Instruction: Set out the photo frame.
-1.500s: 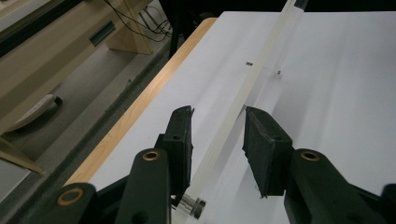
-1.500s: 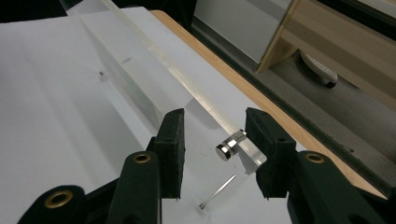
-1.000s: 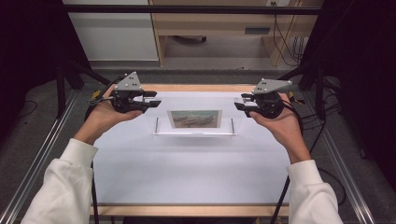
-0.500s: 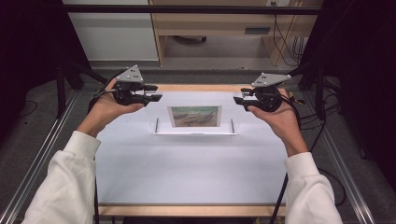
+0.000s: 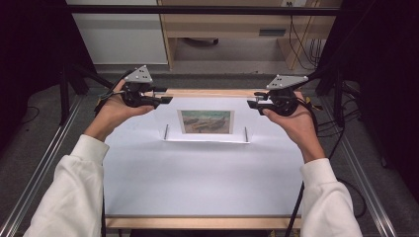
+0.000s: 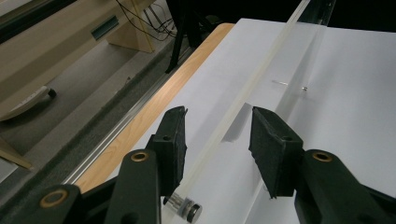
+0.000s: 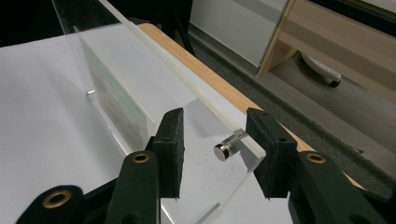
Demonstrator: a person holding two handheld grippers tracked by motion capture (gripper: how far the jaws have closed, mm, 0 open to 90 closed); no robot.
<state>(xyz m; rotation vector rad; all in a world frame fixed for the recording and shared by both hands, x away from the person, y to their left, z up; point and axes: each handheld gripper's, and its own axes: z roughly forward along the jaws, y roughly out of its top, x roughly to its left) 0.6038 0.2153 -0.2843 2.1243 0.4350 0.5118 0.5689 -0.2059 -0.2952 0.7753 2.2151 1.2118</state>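
Note:
A clear acrylic picture frame [image 5: 205, 136] stands upright on the white tabletop [image 5: 197, 182] and holds a small landscape picture [image 5: 205, 121]. My left gripper [image 5: 167, 100] is at its upper left corner. In the left gripper view the jaws [image 6: 217, 135] straddle the frame's thin edge [image 6: 261, 70] with a gap on both sides; they have just been opening. My right gripper [image 5: 251, 104] is at the upper right corner. Its jaws [image 7: 215, 135] straddle that end of the frame [image 7: 154, 51] and a metal standoff [image 7: 227, 145]; they have just closed a little, and the pads do not press.
The table's wooden far edge [image 5: 212, 93] runs just behind the frame. Metal rails [image 5: 44, 163] flank the table on both sides. Beyond stand a white cabinet [image 5: 123, 34] and a wooden bench [image 5: 237, 24], with cables [image 5: 301, 34] on the floor at right.
Both hands have moved away from me along the table to the frame's upper corners, the left one more. The frame has stayed in place.

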